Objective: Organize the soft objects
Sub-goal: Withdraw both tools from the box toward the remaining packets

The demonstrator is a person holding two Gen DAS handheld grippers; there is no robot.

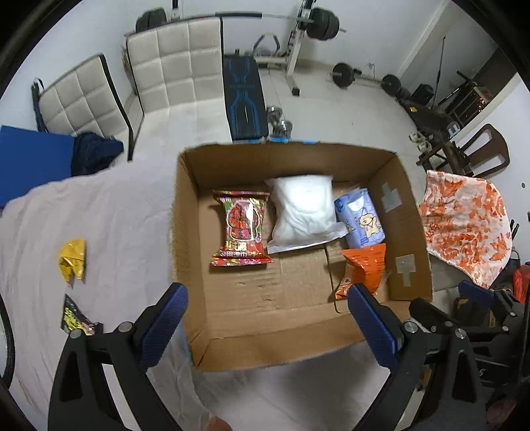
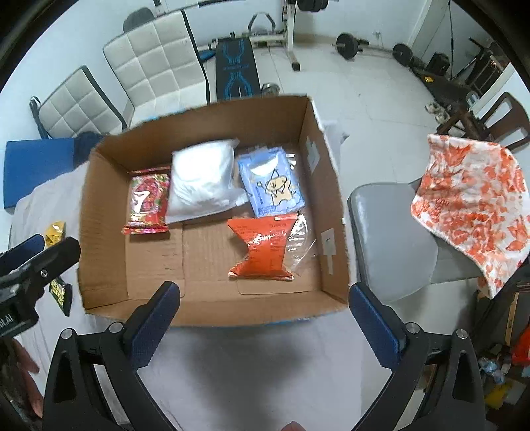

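An open cardboard box (image 1: 188, 212) (image 2: 99, 205) sits on a white cloth. Inside lie a red patterned packet (image 1: 241, 228) (image 2: 147, 202), a white soft bag (image 1: 303, 210) (image 2: 200, 179), a light blue tissue pack (image 1: 359, 215) (image 2: 271, 185) and an orange packet (image 1: 362, 268) (image 2: 261, 245). A yellow packet (image 1: 73, 260) (image 2: 54, 232) and a black-yellow packet (image 1: 76, 318) (image 2: 61, 291) lie on the cloth left of the box. My left gripper (image 1: 266, 320) is open and empty above the box's near edge. My right gripper (image 2: 263, 315) is open and empty above the box's near wall.
A grey chair (image 2: 391, 238) with an orange-white cloth (image 2: 470, 205) (image 1: 463, 225) stands right of the box. White padded chairs (image 1: 172, 69) and weight gear (image 1: 318, 23) stand behind. A blue block (image 1: 33, 162) lies far left.
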